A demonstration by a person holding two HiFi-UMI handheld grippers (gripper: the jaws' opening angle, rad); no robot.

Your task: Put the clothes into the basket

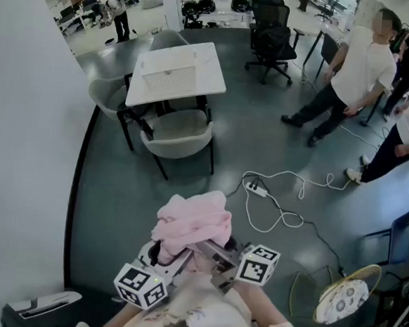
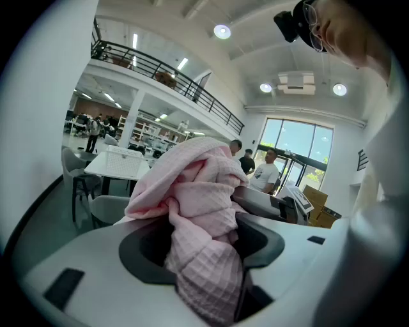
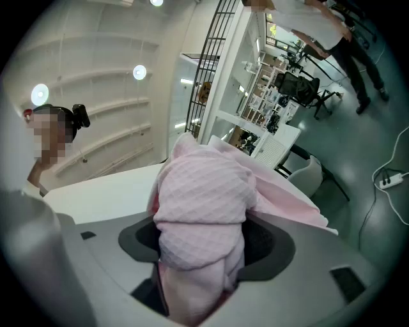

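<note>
**A:** Is there any writing to read off?

**B:** The only print I can make out is the black-and-white square patterns on the marker cubes of the grippers. They are codes, not letters.

**A:** Where is the garment?

**B:** The pink waffle-knit cloth is up in the air close in front of the person, carried between both tools. It is well apart from the white mesh basket, which stands on the white square table further across the grey floor.

**A:** Which way does it lie?

**B:** It is bunched into a rounded lump, so I can't tell a long axis. The bulk heaps up out of the jaws on the side away from the person, toward the table.

**A:** And the jaws?

**B:** The left gripper has its jaws spread wide, with a thick fold of the cloth packed between them. The right gripper is the same, wide and clamped on a wad that fills the gap.

**A:** What else is near?

**B:** A white power strip with a looping cable lies on the floor.
</note>
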